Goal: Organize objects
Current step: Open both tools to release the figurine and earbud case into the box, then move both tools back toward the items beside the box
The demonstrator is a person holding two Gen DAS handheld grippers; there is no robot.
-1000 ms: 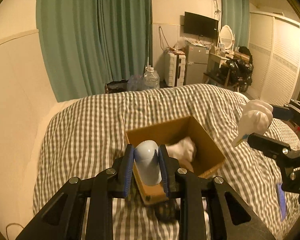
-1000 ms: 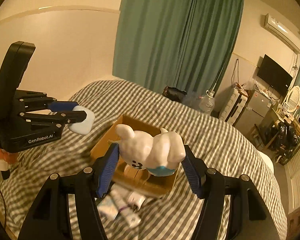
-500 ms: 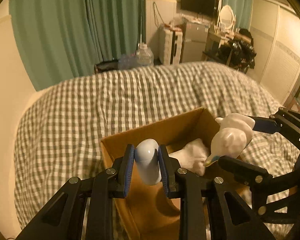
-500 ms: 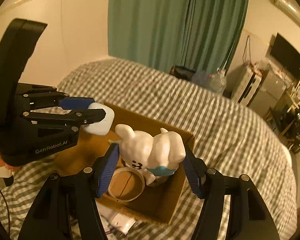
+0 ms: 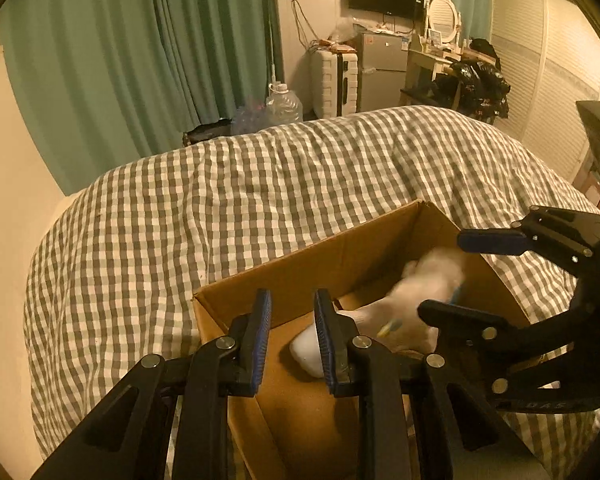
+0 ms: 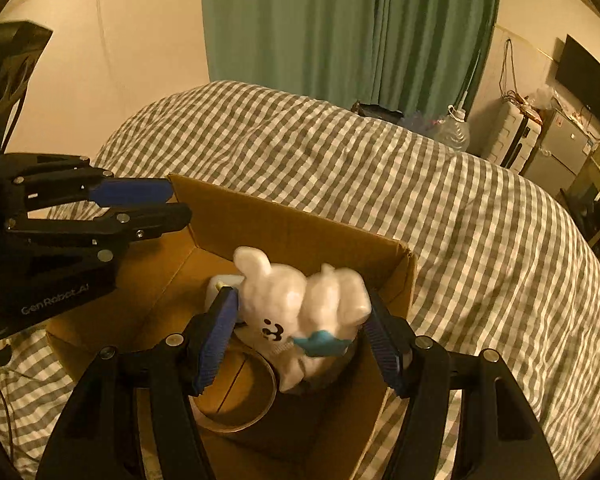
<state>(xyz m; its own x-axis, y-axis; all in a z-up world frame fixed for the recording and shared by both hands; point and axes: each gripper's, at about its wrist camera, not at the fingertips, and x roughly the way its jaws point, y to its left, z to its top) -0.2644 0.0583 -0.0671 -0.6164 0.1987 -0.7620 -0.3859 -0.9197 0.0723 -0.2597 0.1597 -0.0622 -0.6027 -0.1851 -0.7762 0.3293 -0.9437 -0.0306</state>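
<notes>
An open cardboard box [image 5: 340,256] [image 6: 284,220] stands on the checked bed. My left gripper [image 5: 292,332] [image 6: 180,202] hangs over its near left corner, jaws narrowly apart with nothing between the pads. A pale white-blue rounded object [image 5: 306,350] [image 6: 216,286] lies on the box floor below it, partly behind one finger. My right gripper [image 6: 300,336] [image 5: 440,274] is shut on a white plush animal with a blue scarf [image 6: 300,304] [image 5: 432,276], slightly blurred, low inside the box's right half.
A cardboard ring [image 6: 236,392] and a white soft item [image 5: 380,316] lie in the box. The checked bedcover [image 5: 220,208] surrounds it. Beyond the bed stand green curtains [image 5: 140,60], a water jug [image 5: 284,104], a suitcase [image 5: 334,80] and a small fridge [image 5: 382,68].
Both grippers came down over the box. The pale rounded object left the left jaws and now lies in the box. The right gripper carried the plush animal down inside the box.
</notes>
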